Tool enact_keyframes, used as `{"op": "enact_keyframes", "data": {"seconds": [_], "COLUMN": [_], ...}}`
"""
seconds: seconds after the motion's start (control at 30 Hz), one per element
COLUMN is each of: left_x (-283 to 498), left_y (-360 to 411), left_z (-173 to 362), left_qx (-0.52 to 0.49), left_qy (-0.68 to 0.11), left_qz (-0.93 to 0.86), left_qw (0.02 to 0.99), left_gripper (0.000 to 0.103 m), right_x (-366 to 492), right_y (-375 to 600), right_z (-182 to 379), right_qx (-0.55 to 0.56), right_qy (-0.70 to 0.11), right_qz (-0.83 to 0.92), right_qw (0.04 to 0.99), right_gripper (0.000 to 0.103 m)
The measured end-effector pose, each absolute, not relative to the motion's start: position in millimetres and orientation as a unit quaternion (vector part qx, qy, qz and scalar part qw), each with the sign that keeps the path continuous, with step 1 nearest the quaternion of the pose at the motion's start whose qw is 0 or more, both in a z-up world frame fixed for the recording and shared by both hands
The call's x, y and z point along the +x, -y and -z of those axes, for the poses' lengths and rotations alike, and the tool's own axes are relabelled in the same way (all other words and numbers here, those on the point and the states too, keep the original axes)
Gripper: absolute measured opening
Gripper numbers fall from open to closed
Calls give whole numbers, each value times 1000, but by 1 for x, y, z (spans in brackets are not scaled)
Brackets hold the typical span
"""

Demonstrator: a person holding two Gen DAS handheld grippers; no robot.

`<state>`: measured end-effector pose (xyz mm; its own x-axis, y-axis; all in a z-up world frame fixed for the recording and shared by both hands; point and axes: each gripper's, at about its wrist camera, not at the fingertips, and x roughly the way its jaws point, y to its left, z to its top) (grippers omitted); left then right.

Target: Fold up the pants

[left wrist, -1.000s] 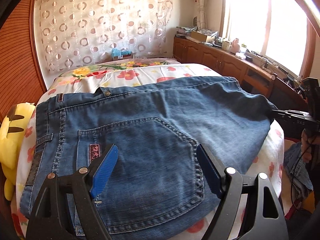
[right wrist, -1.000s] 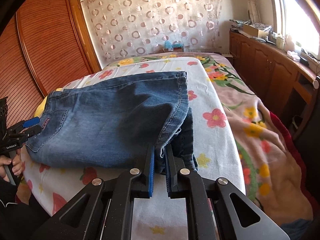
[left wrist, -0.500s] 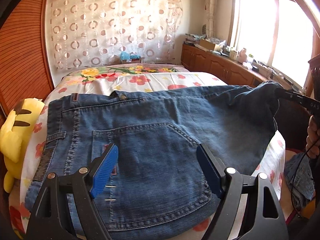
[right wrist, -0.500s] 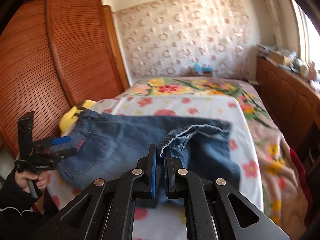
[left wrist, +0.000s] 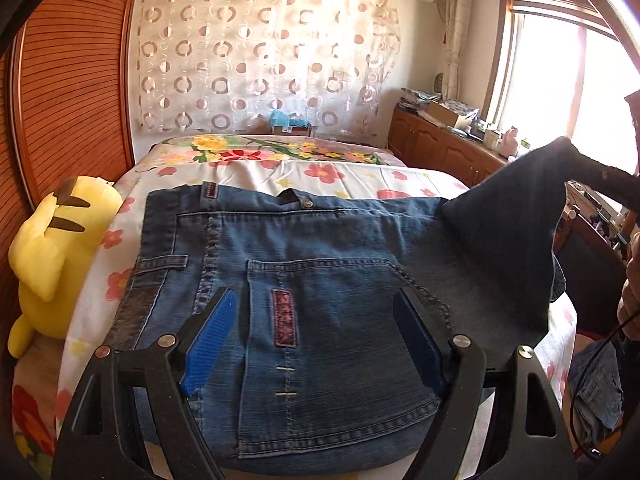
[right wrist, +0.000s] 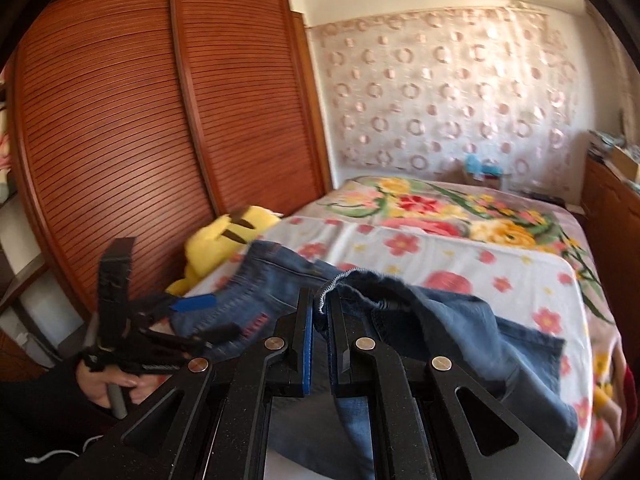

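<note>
Lifted higher: jeans [right wrist: 448, 312] hem, pinched in right gripper [right wrist: 319, 308]; flowered bed [left wrist: 320, 172] beneath; left gripper [left wrist: 316, 340] spread, empty.

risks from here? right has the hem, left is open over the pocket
1. The right gripper pinches only the frayed hem edge of the jeans; the fold could slip out mid-carry.
2. The left gripper is open over the back pocket, not pinning anything, so the waist end may drag across the bed.
3. The lifted leg sags and may land skewed.
</note>
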<state>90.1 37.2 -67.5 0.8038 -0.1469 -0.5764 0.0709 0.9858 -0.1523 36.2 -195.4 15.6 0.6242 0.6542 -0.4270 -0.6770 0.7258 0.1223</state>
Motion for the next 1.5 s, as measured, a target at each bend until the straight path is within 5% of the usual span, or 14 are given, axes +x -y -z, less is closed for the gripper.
{"op": "enact_keyframes", "data": {"seconds": [0.43, 0.57, 0.83, 0.93, 1.27, 1.4, 1.5], "left_x": [95, 97, 98, 103, 126, 132, 133], "left_y": [-32, -29, -16, -9, 22, 30, 33], "left_z": [78, 76, 74, 72, 75, 85, 91], "left_qx": [-58, -55, -44, -35, 0, 0, 0], "left_qy": [-321, -321, -322, -323, -339, -356, -367], "left_qz": [59, 63, 79, 88, 143, 166, 177], "left_qw": [943, 943, 943, 942, 930, 920, 913], "left_gripper": [81, 81, 81, 81, 81, 63, 39], "right_x": [68, 52, 44, 49, 80, 90, 100], "right_y": [174, 179, 191, 195, 202, 209, 208], "right_z": [11, -1, 11, 24, 55, 63, 70], "right_qx": [-47, -44, -51, -50, -37, -21, -18], "right_qy": [-285, -269, -252, -262, -316, -337, -350], "right_qz": [-350, -345, -306, -282, -244, -238, -235], "right_qw": [891, 898, 917, 922, 916, 911, 906], "right_gripper": [12, 33, 37, 49, 49, 49, 49]}}
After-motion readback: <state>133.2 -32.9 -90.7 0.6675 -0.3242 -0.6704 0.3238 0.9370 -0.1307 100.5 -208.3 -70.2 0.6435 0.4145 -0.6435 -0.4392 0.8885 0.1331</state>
